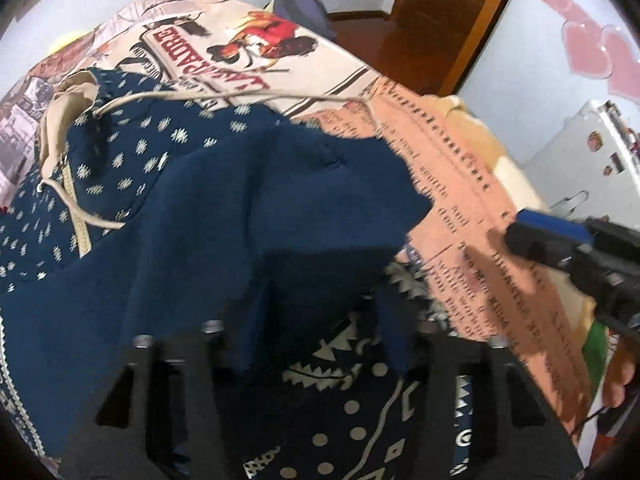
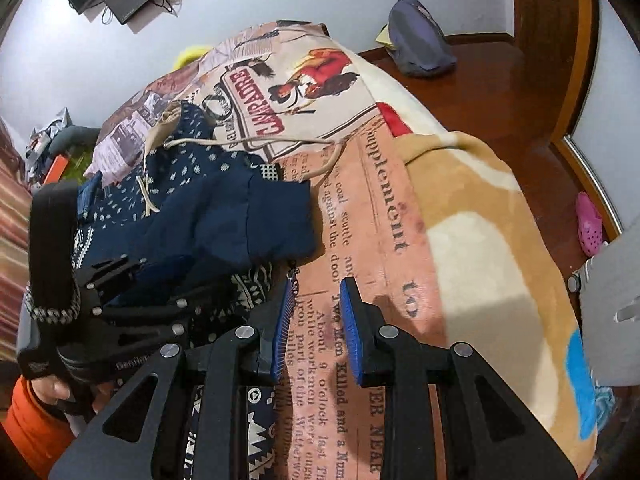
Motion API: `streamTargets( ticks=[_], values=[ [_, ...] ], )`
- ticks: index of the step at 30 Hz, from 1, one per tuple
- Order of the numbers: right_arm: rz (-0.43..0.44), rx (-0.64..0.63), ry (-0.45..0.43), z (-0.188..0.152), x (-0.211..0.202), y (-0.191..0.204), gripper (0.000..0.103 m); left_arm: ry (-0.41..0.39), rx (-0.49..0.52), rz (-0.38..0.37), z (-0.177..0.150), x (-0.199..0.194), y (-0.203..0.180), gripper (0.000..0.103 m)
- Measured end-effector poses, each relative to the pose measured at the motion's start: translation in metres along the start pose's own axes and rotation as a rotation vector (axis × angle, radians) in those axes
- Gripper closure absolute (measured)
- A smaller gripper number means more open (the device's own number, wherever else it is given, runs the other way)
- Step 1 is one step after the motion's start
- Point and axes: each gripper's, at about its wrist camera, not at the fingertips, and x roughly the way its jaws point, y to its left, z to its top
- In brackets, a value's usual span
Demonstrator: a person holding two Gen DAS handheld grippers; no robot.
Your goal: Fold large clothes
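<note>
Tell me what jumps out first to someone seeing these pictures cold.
The navy patterned hoodie lies heaped on a bed spread printed like old newspaper and posters. The left tool is sunk into the hoodie's cloth, while the right tool, with blue pads, hangs over the bare spread with nothing between its fingers. A pink clog sits on the wood floor at the right.

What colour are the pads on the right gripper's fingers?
Blue pads on black fingers, clearest in the right wrist view.

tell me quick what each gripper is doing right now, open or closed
left gripper: cannot tell, its tip is hidden under the navy hoodie
right gripper: open, holding nothing
</note>
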Motion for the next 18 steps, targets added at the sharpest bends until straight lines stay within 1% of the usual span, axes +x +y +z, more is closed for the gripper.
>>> streamTargets(
  ticks=[1,2,3,5,7,8,11,12,14,16,18],
  values=[
    [-0.011,-0.010,0.002,0.000,0.001,0.002,0.080,-0.008,-0.002,-0.012,0.001,-0.004,0.000,0.077],
    [-0.016,-0.016,0.004,0.001,0.001,0.004,0.080,-0.025,-0.003,-0.025,0.002,-0.009,0.000,0.087],
    [-0.017,-0.021,0.008,0.001,0.002,0.007,0.080,-0.041,-0.005,-0.036,0.003,-0.014,0.000,0.093],
    [-0.019,-0.030,0.013,0.002,0.004,0.011,0.080,-0.092,-0.009,-0.040,0.005,-0.030,0.003,0.095],
    [-0.022,-0.037,0.017,0.004,0.005,0.016,0.080,-0.140,-0.016,-0.074,0.006,-0.049,0.008,0.095],
    [-0.021,-0.038,0.021,0.004,0.007,0.018,0.080,-0.161,-0.019,-0.072,0.006,-0.058,0.011,0.096],
    [-0.001,-0.038,0.038,0.007,0.012,0.028,0.080,-0.212,-0.022,-0.022,0.004,-0.085,0.022,0.097],
    [0.006,-0.040,0.043,0.008,0.014,0.032,0.080,-0.228,-0.034,-0.019,0.004,-0.093,0.028,0.098],
    [0.004,-0.057,0.048,0.010,0.018,0.043,0.080,-0.269,-0.077,-0.001,0.000,-0.114,0.046,0.098],
    [0.000,-0.077,0.049,0.012,0.021,0.054,0.080,-0.298,-0.112,0.043,-0.004,-0.131,0.063,0.098],
    [0.003,-0.090,0.049,0.013,0.024,0.063,0.079,-0.326,-0.139,0.070,-0.012,-0.146,0.080,0.098]
  ],
)
